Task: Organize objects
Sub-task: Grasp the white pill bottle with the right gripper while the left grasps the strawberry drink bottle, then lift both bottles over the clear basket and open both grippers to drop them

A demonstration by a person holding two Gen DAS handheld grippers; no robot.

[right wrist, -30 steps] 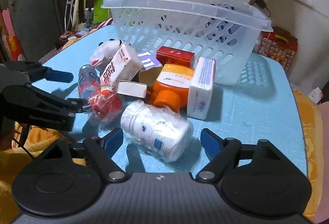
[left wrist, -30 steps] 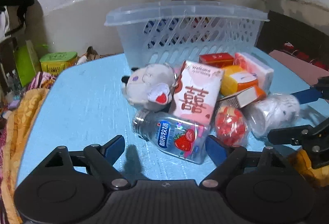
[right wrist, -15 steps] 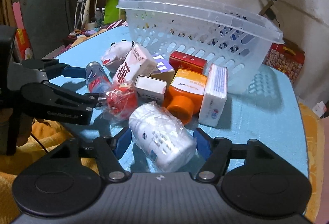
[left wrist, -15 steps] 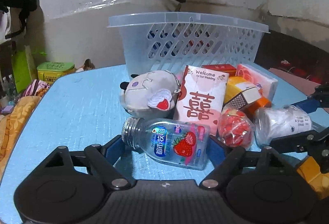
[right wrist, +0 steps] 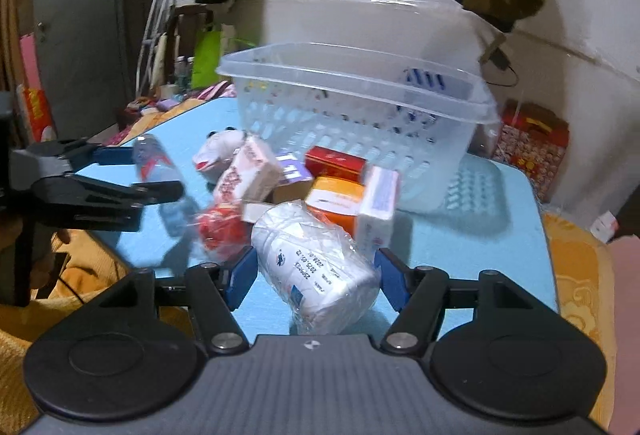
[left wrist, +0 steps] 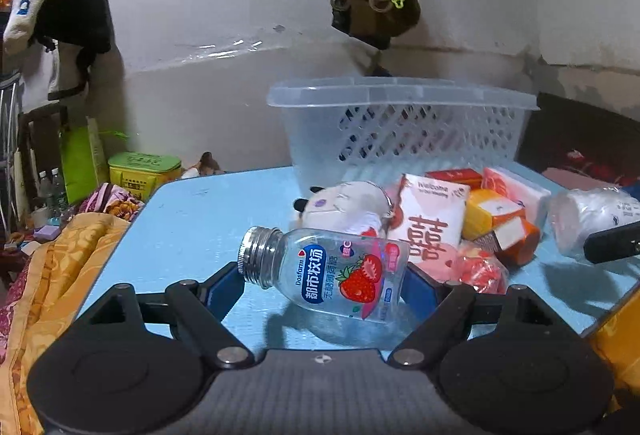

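My left gripper (left wrist: 322, 285) has its blue pads on either end of a clear bottle (left wrist: 326, 273), cap toward the left pad and base against the right one, and the bottle hangs tilted above the blue table (left wrist: 192, 219) with its shadow underneath, so I log it as clamped and lifted. The bottle has a ribbed silver screw cap, a blue label panel with white Chinese characters, "Dosfarm" in small print and a strawberry picture. My right gripper (right wrist: 316, 277) has its pads against both sides of a white jar (right wrist: 316, 267) wrapped in crinkled clear plastic; the jar lies on its side between the fingers, raised off the table, and dated print on its label is partly legible, something like "2028". The other items lie on the table in front of the clear slotted basket (left wrist: 400, 123): a white plush toy (left wrist: 344, 205), a pink box (left wrist: 434, 223) reading "Welcome" with a large red double-happiness character, an orange box (left wrist: 494, 213), a red box (right wrist: 334, 163), a white tissue pack (right wrist: 378, 207) and a red wrapped ball (right wrist: 220, 231). The basket stands at the table's far edge, a blue-striped item showing through its wall
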